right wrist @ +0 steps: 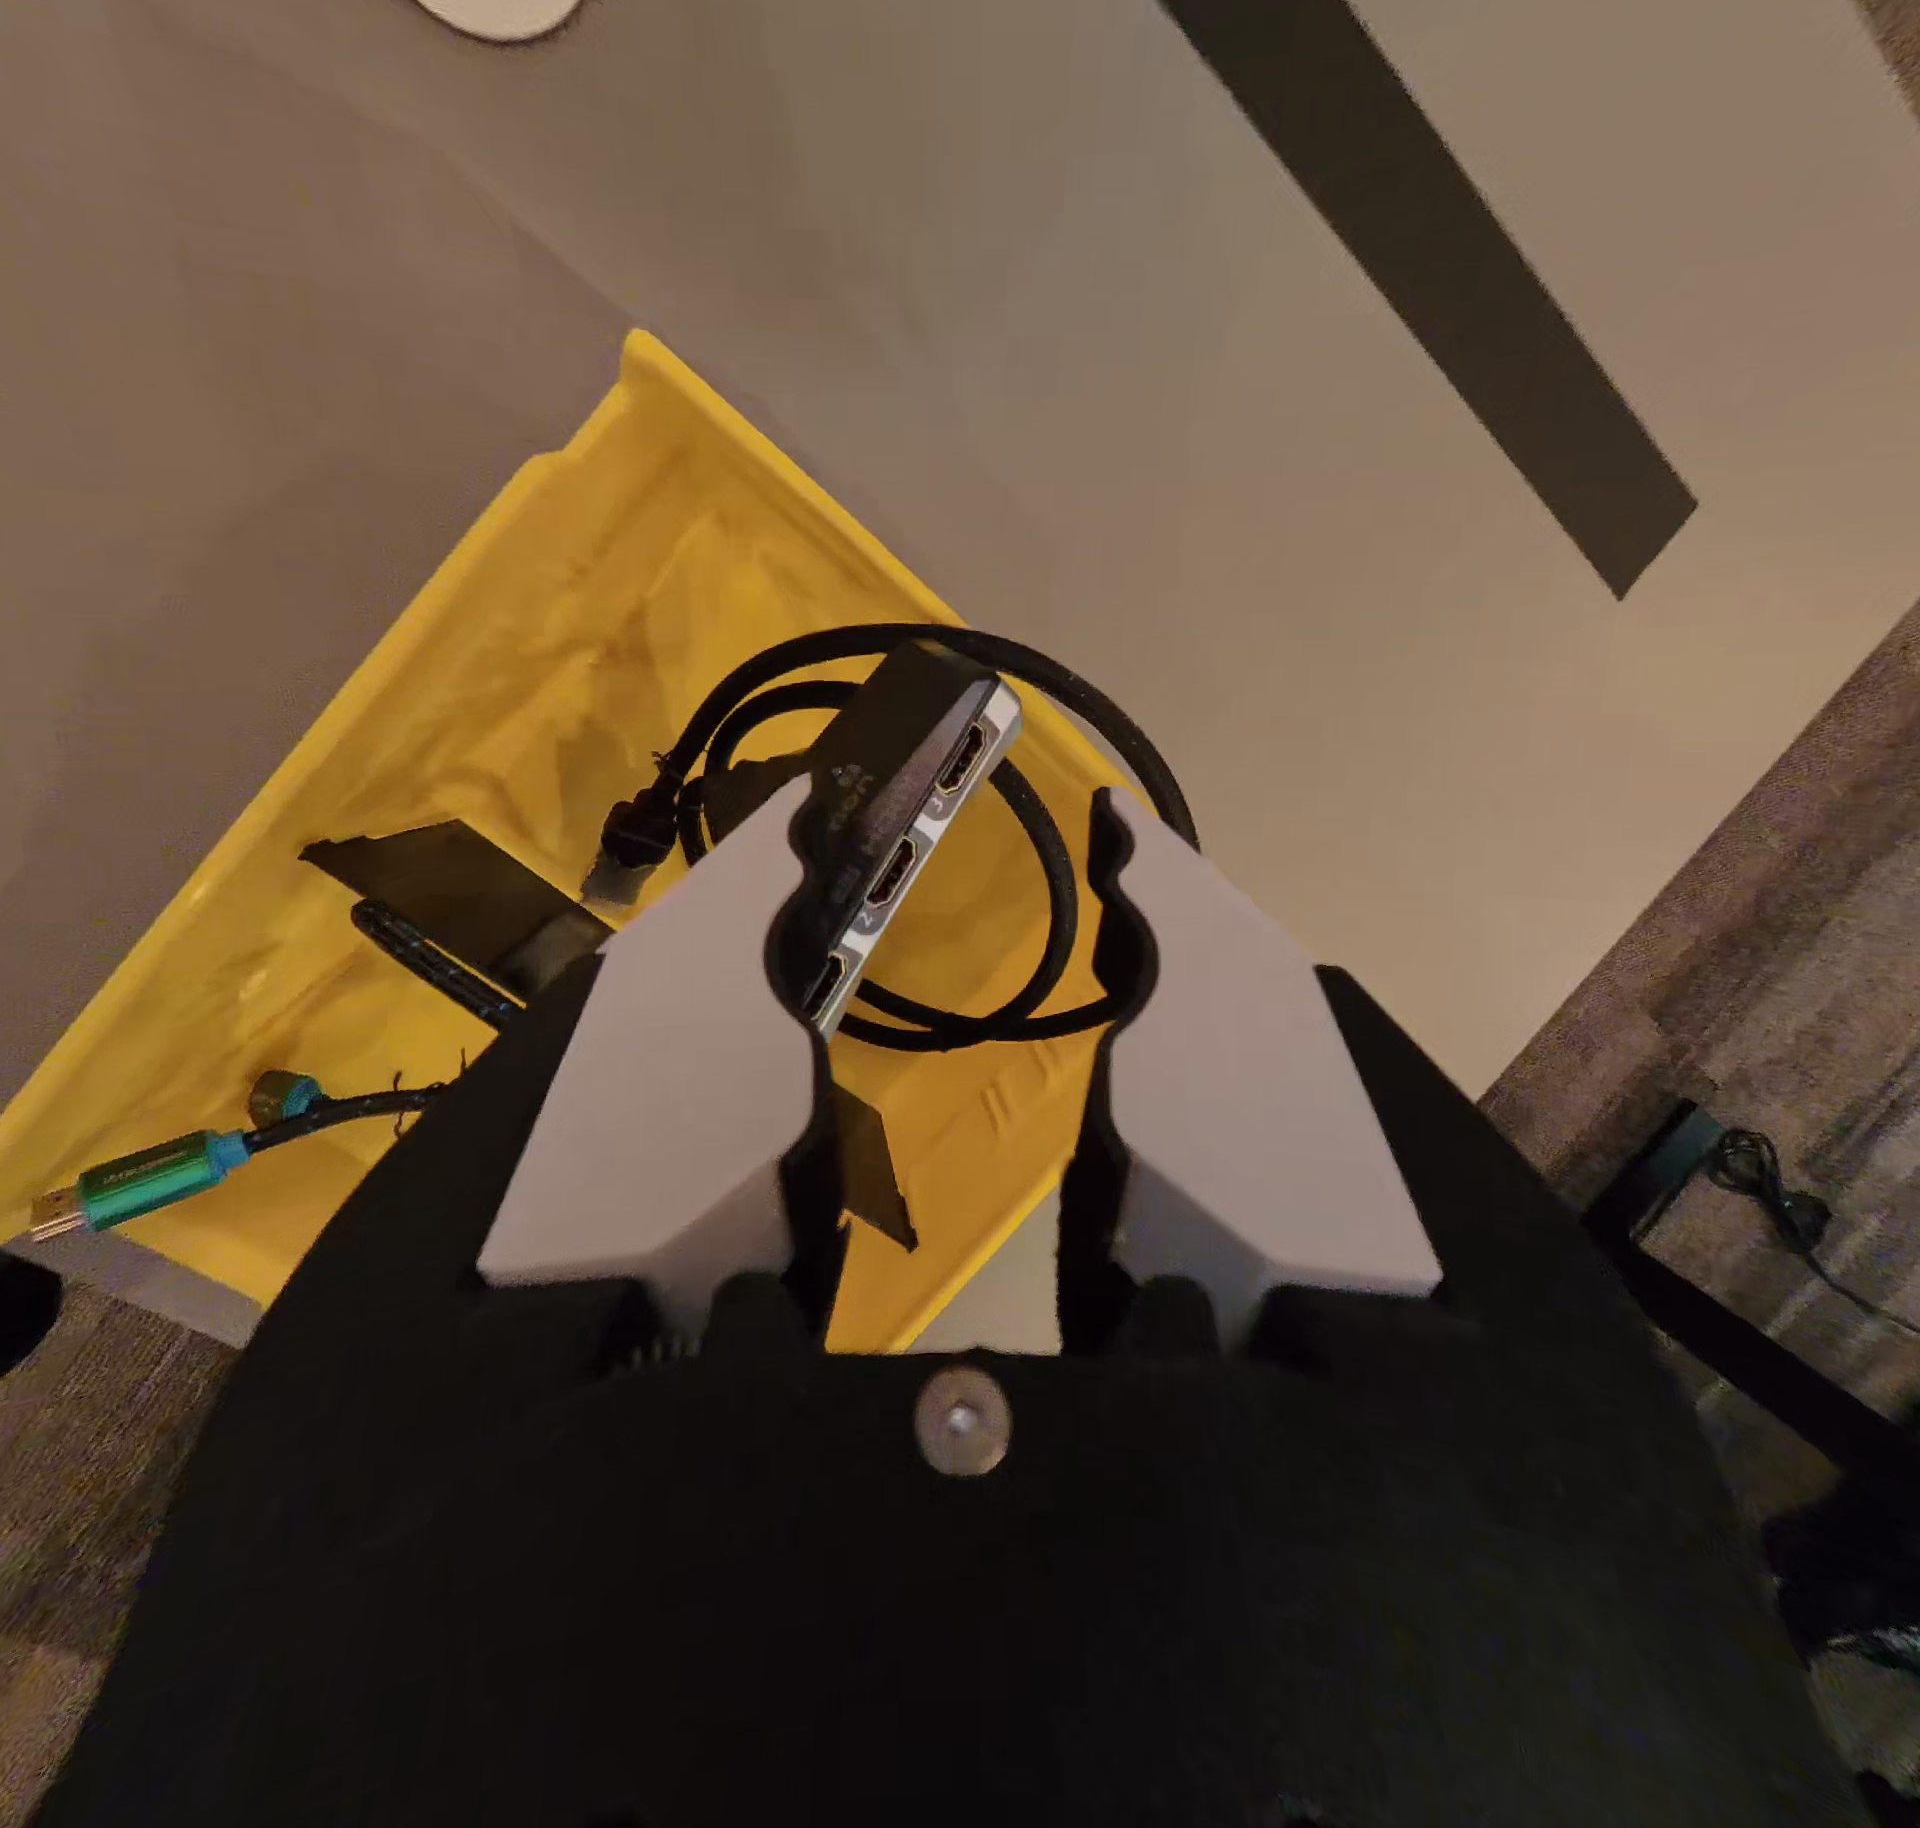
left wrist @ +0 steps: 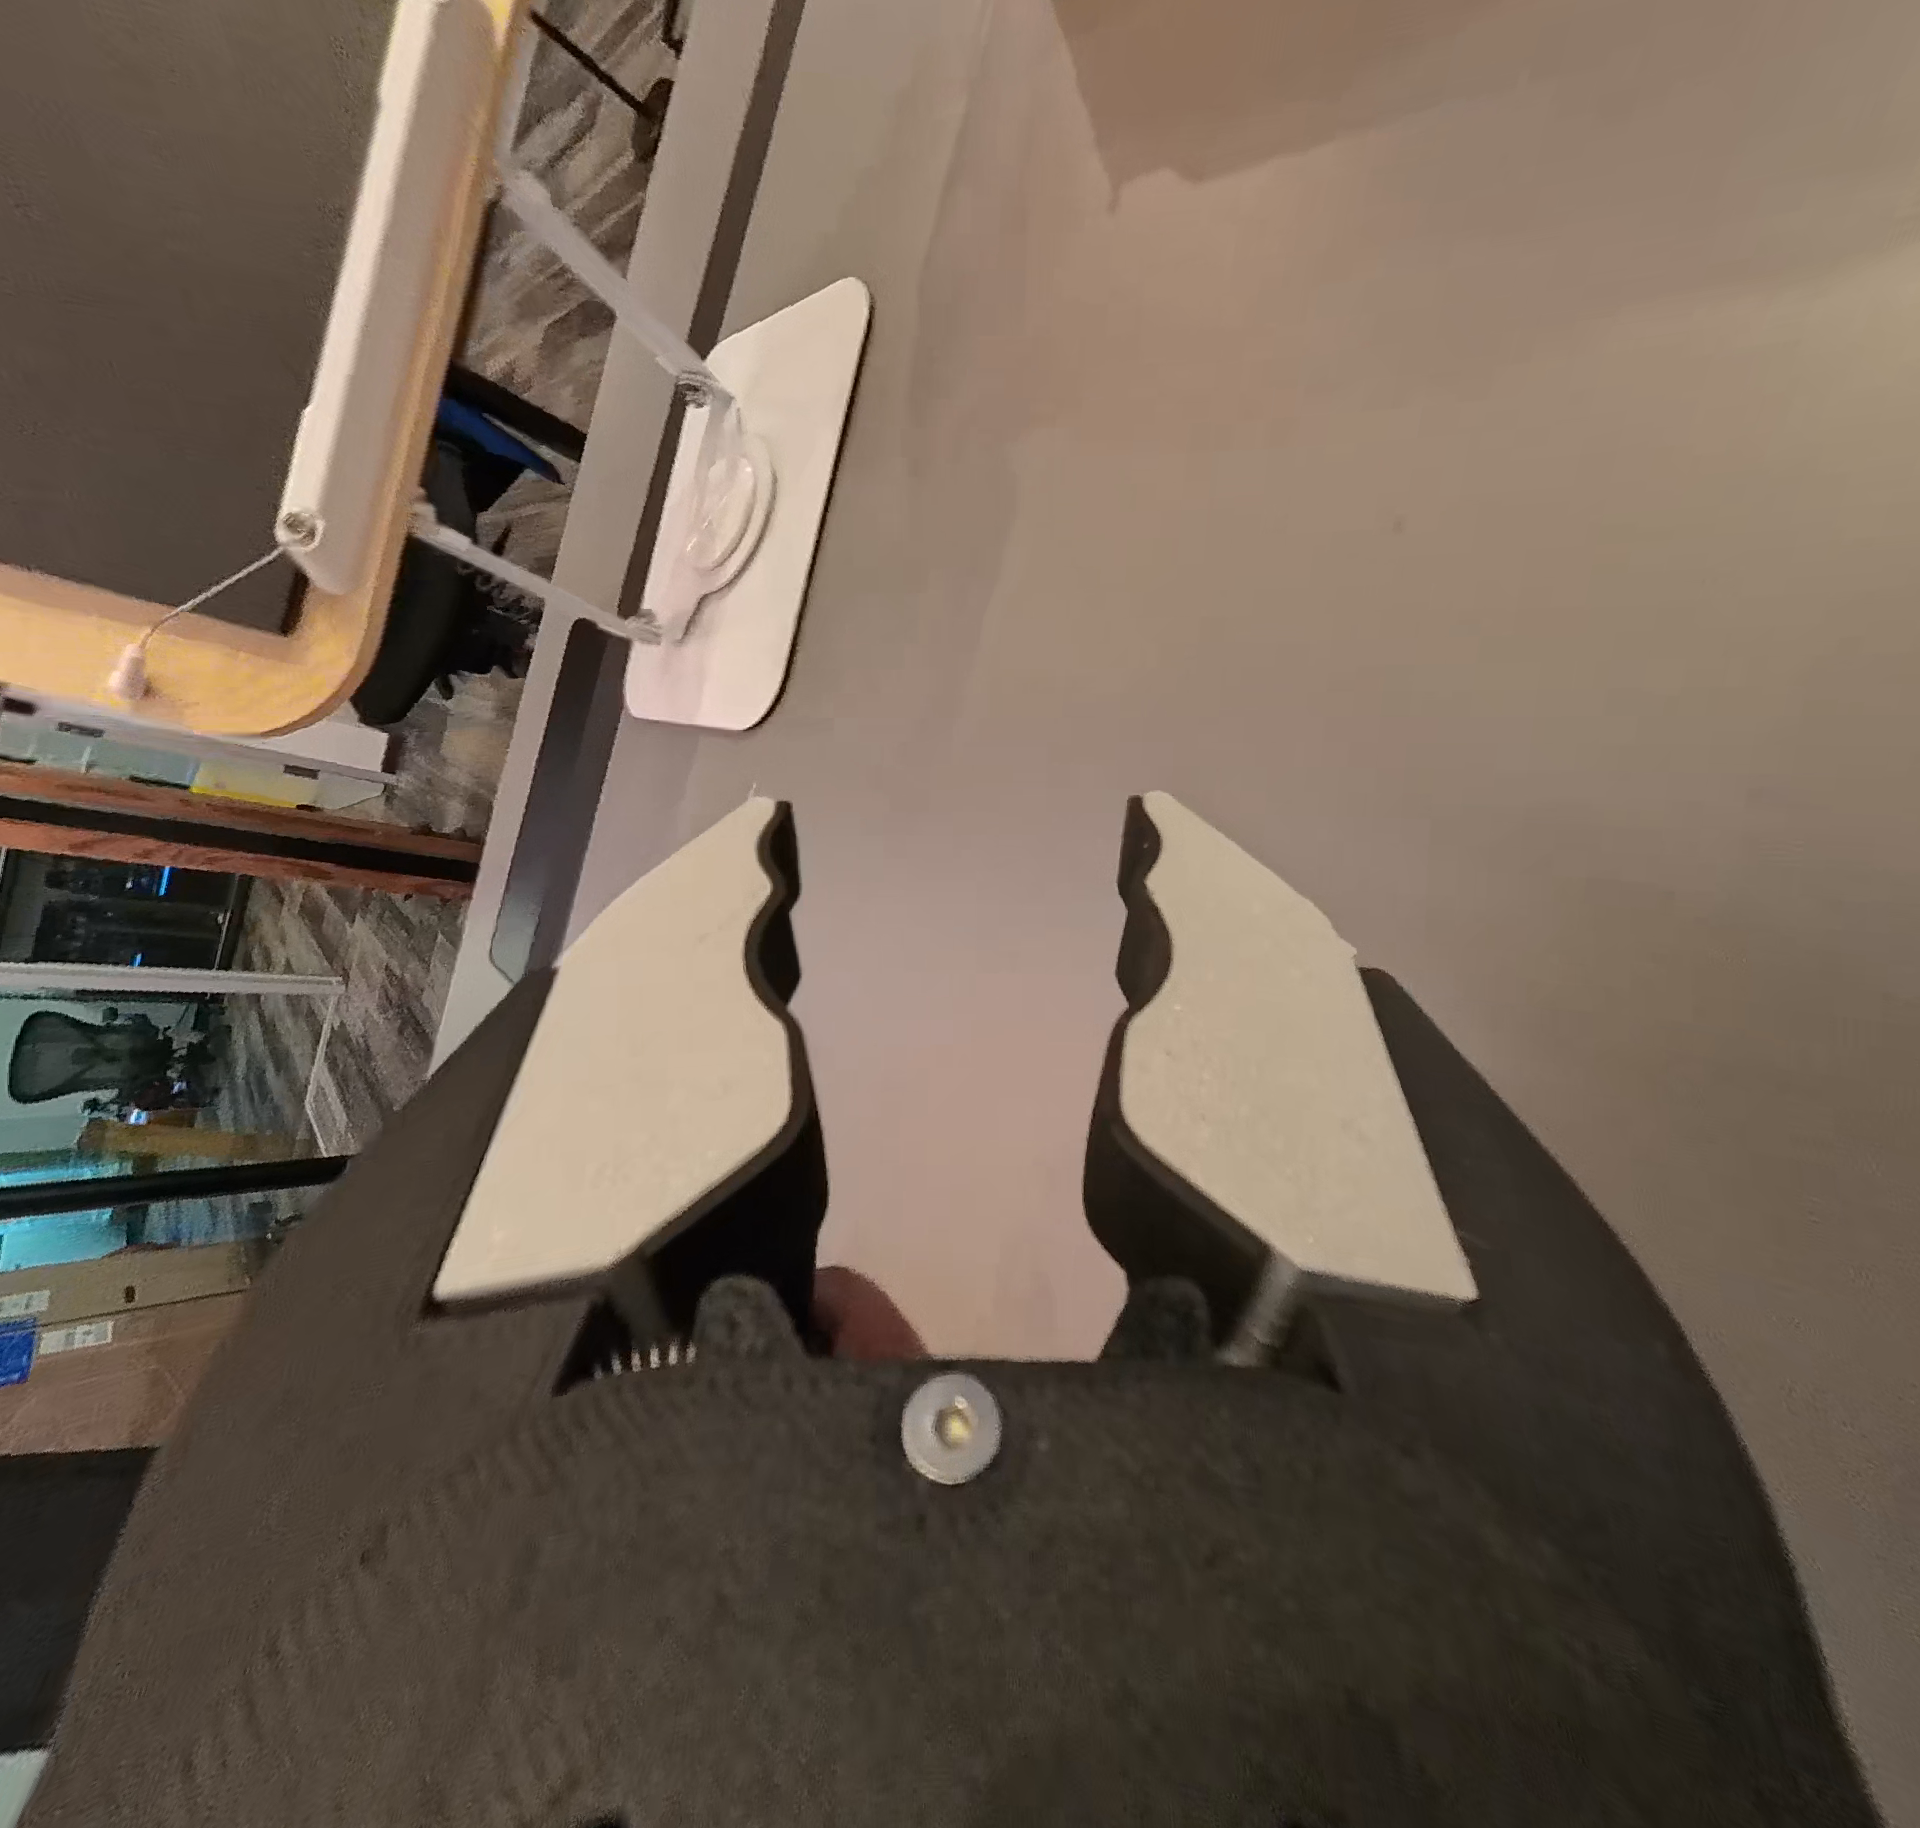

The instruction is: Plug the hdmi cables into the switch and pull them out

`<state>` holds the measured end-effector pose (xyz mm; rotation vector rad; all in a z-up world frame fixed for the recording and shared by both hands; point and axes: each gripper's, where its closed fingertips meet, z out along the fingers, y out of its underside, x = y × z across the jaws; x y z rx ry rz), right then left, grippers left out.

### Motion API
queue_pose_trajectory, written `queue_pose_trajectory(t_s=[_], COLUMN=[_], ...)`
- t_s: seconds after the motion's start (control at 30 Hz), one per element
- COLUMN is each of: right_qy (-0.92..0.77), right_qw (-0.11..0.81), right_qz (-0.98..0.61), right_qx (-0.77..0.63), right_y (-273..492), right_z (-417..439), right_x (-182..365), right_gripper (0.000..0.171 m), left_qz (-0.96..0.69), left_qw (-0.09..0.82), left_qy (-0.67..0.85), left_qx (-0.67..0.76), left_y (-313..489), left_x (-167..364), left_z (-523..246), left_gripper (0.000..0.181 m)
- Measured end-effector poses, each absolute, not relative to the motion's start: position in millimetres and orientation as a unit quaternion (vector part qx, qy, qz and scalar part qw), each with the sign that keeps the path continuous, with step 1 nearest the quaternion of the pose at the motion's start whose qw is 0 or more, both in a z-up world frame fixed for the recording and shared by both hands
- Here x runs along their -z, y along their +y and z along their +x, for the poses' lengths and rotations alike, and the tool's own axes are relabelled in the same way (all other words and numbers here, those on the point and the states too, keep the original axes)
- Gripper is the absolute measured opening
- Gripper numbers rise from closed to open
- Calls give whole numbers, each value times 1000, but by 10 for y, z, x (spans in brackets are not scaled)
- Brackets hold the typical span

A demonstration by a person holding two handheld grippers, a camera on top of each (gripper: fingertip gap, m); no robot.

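Right gripper (right wrist: pixel 951 879) wide open, nothing held, hovering over the yellow bin (right wrist: pixel 436 739). The switch (right wrist: pixel 914 802) sits in the bin between its fingertips, ports empty, on a coiled black cable (right wrist: pixel 1049 905); a green-ended cable (right wrist: pixel 156 1181) hangs over the bin's near rim. Left gripper (left wrist: pixel 956 874) also wide open and empty above the bare table (left wrist: pixel 1351 531). Looks like the pick-up step: next, probably close on the switch's edges without catching the coil.

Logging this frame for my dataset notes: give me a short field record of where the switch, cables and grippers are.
switch: HDMI switch in yellow tray, ports seen empty
black cable: coiled around switch
green-plug cable: connector over tray's edge
right gripper: open, above switch
left gripper: open, empty, over bare table
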<state>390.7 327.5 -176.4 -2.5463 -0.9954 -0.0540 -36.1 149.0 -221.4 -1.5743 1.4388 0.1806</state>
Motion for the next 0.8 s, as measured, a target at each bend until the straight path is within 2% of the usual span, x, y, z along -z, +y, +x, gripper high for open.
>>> queue_pose_trajectory(t_s=[0.13, 0.27, 0.4, 0.63, 0.8], right_qy=[-388, -430, -466, -521, -537], right_qw=[303, 346, 380, 395, 397], right_qz=[-870, -834, -799, -750, -732], right_qx=[9, 16, -22, -103, -135], right_y=[3248, 2961, 2567, 1954, 1722], right_z=[3573, 3163, 2666, 1989, 1755], right_x=[1358, 1141, 1034, 1098, 1125], right_gripper=[52, 50, 48, 46, 44], left_qz=[-648, -668, -703, -801, -805], left_qw=[505, 521, 497, 399, 357], left_qy=[558, 505, 447, 367, 415], left_qx=[-115, -166, -242, -253, -231], left_y=[1631, 1808, 1957, 2096, 2259], left_x=[1968, 1645, 1475, 1848, 2202], left_z=[-624, -1183, -2005, -3175, -3295], left_gripper=[68, 68, 68, 69, 72])
